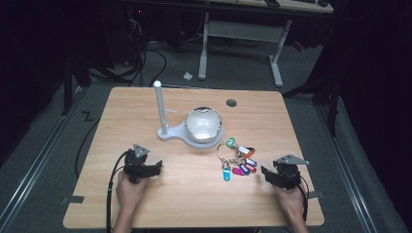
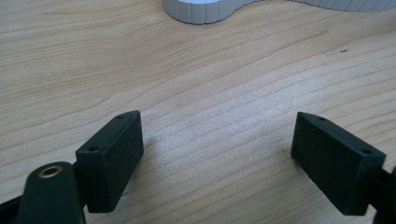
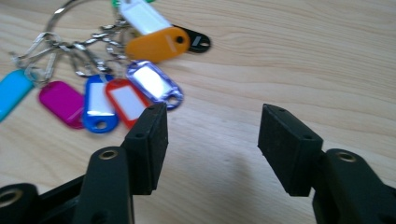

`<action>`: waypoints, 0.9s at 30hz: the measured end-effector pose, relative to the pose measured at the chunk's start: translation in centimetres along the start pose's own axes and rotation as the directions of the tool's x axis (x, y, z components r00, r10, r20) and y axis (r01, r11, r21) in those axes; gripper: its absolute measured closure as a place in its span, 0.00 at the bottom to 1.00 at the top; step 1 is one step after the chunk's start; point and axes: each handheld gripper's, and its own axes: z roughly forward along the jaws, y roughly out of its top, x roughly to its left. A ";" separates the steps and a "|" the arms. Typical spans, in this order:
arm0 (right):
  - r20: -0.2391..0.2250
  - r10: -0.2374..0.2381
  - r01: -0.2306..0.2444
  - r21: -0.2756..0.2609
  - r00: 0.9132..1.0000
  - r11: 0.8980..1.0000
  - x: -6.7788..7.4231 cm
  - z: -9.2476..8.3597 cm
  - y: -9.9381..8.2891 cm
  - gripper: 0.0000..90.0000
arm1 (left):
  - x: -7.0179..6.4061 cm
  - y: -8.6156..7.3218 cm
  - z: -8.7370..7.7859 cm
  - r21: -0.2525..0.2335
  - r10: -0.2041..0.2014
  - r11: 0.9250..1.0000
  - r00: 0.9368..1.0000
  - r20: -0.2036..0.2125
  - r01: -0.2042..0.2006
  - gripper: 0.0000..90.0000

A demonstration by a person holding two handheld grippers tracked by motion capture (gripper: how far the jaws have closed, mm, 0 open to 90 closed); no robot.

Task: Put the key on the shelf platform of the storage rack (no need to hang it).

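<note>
No readable text for you anywhere: the key tags (image 3: 140, 91) have blank paper inserts, and the black tag's (image 3: 196, 42) marking is too blurred.

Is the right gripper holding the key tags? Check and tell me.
No: in the right gripper view the right gripper stands open over bare table, with the key tags lying beyond its jaws.

Light wood-grain table (image 1: 145, 204) with round grommet hole (image 1: 231, 103), grey carpet floor (image 1: 43, 145), white-legged desk (image 1: 277, 58) behind, black cables (image 1: 145, 53) trailing on floor, metal floor rails (image 1: 29, 182) either side, room edges dark
</note>
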 end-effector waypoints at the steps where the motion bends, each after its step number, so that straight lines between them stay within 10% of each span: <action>1: -0.006 -0.012 0.012 -0.004 1.000 1.000 0.3 0.0 0.1 0.49 | 0.0 0.0 0.0 0.000 -0.001 1.000 1.000 -0.001 0.001 0.19; 27: -0.145 -0.154 0.148 -0.050 0.977 0.988 5.4 1.8 3.6 0.45 | 0.0 0.0 0.0 0.000 -0.001 1.000 1.000 0.000 0.001 0.19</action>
